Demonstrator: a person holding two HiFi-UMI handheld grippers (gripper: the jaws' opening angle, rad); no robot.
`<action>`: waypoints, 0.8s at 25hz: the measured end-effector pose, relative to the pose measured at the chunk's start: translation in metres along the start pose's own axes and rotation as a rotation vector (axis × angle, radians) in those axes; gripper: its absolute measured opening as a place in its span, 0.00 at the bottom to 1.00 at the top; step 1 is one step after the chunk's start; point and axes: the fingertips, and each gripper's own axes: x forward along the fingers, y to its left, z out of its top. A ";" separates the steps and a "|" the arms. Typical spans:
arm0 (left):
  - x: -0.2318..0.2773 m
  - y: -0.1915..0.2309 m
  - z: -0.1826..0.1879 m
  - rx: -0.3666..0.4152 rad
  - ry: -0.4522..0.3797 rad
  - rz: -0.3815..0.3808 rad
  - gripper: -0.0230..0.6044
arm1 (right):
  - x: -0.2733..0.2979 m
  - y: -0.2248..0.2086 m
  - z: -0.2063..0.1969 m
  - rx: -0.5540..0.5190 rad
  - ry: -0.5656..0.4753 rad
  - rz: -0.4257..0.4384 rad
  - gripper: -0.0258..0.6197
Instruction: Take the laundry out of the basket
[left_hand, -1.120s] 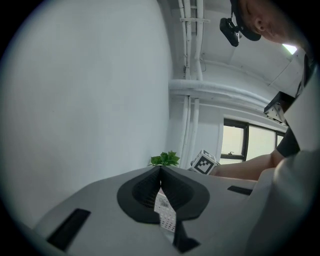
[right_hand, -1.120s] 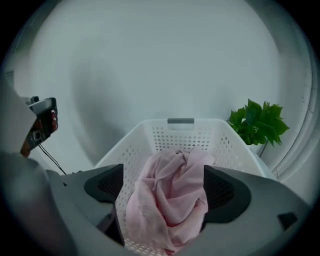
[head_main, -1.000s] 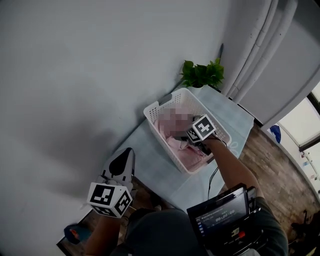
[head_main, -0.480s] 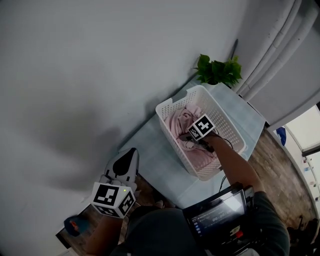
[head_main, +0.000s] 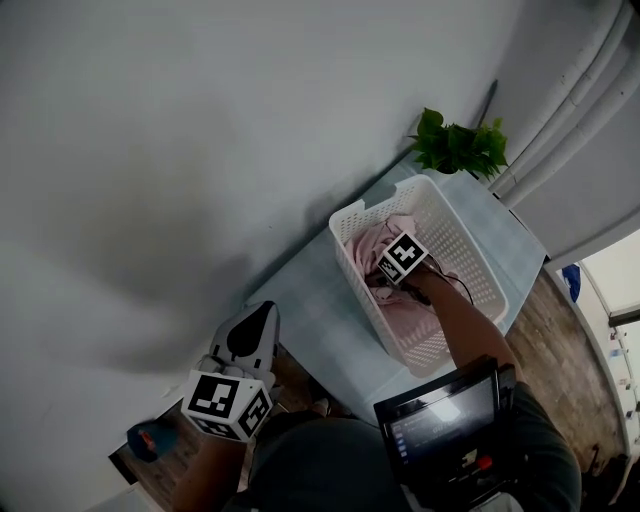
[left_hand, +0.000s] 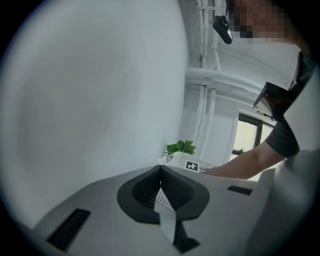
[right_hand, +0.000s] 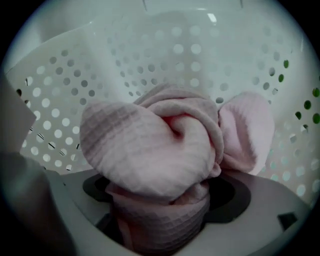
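Note:
A white perforated laundry basket (head_main: 468, 262) stands on the pale blue table (head_main: 300, 305), with pink laundry (head_main: 372, 240) inside. My right gripper (head_main: 384, 283) is down in the basket, shut on a bunched fold of the pink waffle-knit cloth (right_hand: 155, 150), which fills the space between its jaws. Basket wall (right_hand: 65, 85) surrounds the cloth in the right gripper view. My left gripper (head_main: 252, 322) hangs off the table's near left corner, jaws shut and empty, pointing toward the basket (left_hand: 175, 160).
A green potted plant (head_main: 460, 147) stands just behind the basket at the table's far end. White pipes (head_main: 575, 95) run down the wall at right. A tablet (head_main: 445, 425) sits at the person's chest. Wooden floor (head_main: 560, 350) lies right of the table.
The head view has shifted, so the basket and plant sit further right and higher. My right gripper stays in the basket on the pink cloth. The left gripper has hardly moved.

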 end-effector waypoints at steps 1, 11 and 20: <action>0.000 0.004 0.000 -0.002 0.002 0.007 0.05 | 0.002 0.000 0.002 -0.009 -0.001 0.001 0.82; 0.007 0.014 -0.008 -0.019 0.033 0.018 0.05 | 0.002 0.003 0.020 -0.026 -0.109 -0.029 0.65; -0.012 0.017 0.001 -0.006 0.002 0.053 0.05 | -0.012 0.004 0.036 0.096 -0.249 -0.040 0.42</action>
